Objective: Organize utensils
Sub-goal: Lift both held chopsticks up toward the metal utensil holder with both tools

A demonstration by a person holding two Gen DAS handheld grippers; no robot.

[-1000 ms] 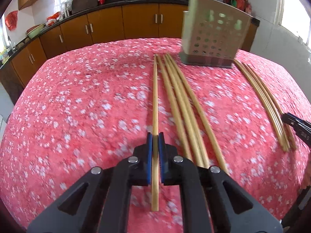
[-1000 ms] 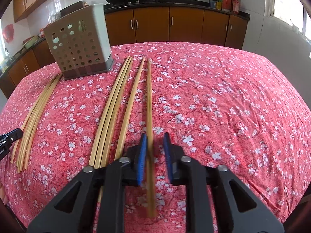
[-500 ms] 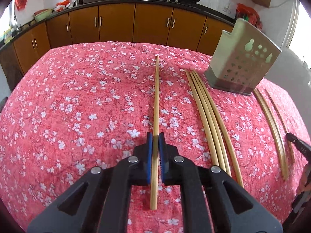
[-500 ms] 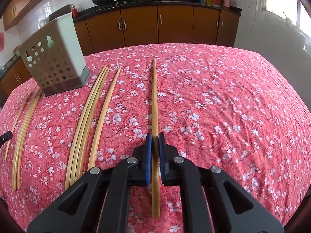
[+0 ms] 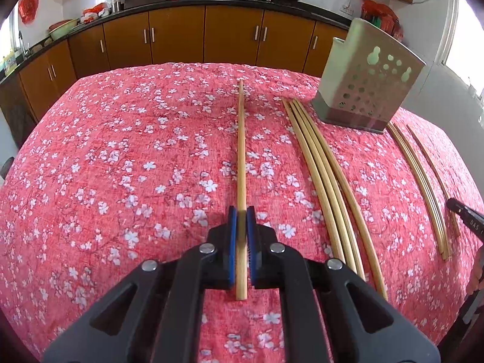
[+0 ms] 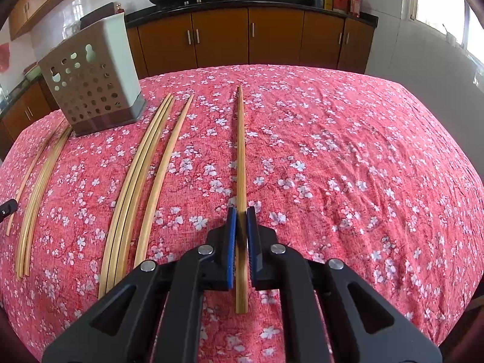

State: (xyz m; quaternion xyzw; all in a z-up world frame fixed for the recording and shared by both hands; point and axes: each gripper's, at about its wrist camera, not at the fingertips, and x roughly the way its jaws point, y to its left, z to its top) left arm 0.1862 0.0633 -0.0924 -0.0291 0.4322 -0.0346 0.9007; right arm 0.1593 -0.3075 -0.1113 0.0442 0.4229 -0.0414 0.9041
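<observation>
My left gripper (image 5: 241,211) is shut on a bamboo chopstick (image 5: 241,151) that points straight ahead, held a little above the cloth. My right gripper (image 6: 241,213) is shut on another bamboo chopstick (image 6: 240,151), also pointing ahead. A perforated beige utensil holder (image 5: 367,81) stands at the far right in the left wrist view and at the far left in the right wrist view (image 6: 90,75). Several loose chopsticks (image 5: 326,181) lie between the grippers, also seen in the right wrist view (image 6: 142,181). A further bundle (image 5: 420,181) lies beyond the holder.
The table wears a red floral cloth (image 5: 121,166) that falls away at rounded edges. Brown kitchen cabinets (image 5: 181,36) with woks on the counter stand behind. The tip of the other gripper shows at the right edge (image 5: 466,217) and at the left edge (image 6: 7,207).
The right gripper closed on its chopstick. Both grippers lifted and swung their chopsticks outward, away from the loose bundle; the holder has shifted toward each view's edge.
</observation>
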